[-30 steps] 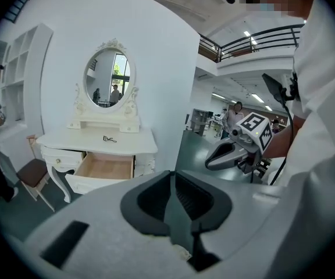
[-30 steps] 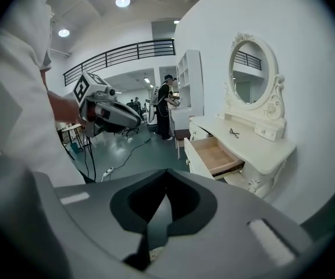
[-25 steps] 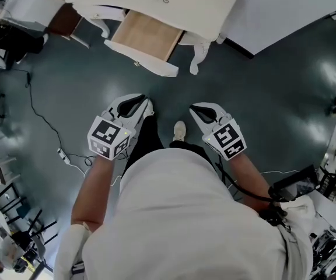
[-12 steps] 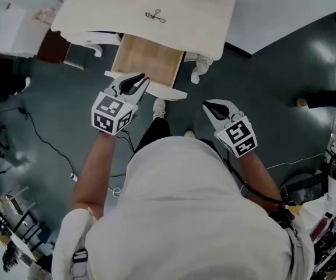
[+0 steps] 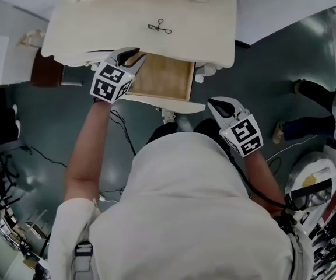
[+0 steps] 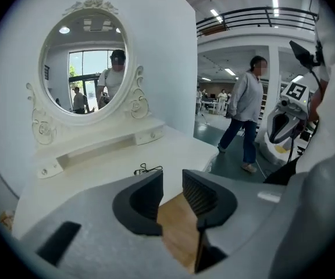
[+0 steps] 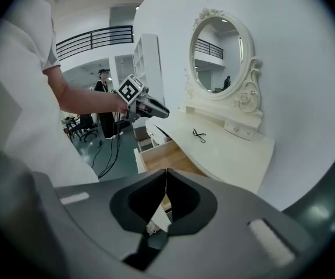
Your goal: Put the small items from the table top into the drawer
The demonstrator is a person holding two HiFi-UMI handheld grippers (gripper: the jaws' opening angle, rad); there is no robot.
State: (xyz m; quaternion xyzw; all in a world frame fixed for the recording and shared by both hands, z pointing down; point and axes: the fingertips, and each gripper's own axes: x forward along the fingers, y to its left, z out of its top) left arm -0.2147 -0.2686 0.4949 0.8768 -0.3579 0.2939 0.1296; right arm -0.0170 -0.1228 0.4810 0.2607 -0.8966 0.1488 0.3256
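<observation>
A small black scissor-like item point(image 5: 160, 26) lies alone on the white dressing table point(image 5: 203, 34); it also shows in the gripper views point(image 6: 148, 169) point(image 7: 199, 135). Below the table's front edge the drawer point(image 5: 162, 77) stands pulled out, its wooden bottom bare. My left gripper point(image 5: 132, 54) hovers at the table's front edge over the drawer's left end. Its jaws point(image 6: 172, 182) are opening, with only a narrow gap and nothing between them. My right gripper point(image 5: 217, 105) stays lower, near my body and right of the drawer, jaws point(image 7: 166, 173) shut and empty.
An oval mirror point(image 6: 86, 63) with a low shelf stands at the table's back. A person point(image 6: 246, 115) walks past on the right, feet point(image 5: 308, 92) near the table. A brown stool point(image 5: 45, 74) sits left of the table. Cables point(image 5: 121, 133) run over the floor.
I have stepped up to the table. My left gripper rose from beside my body to the table's front edge. My right gripper kept its place by my body.
</observation>
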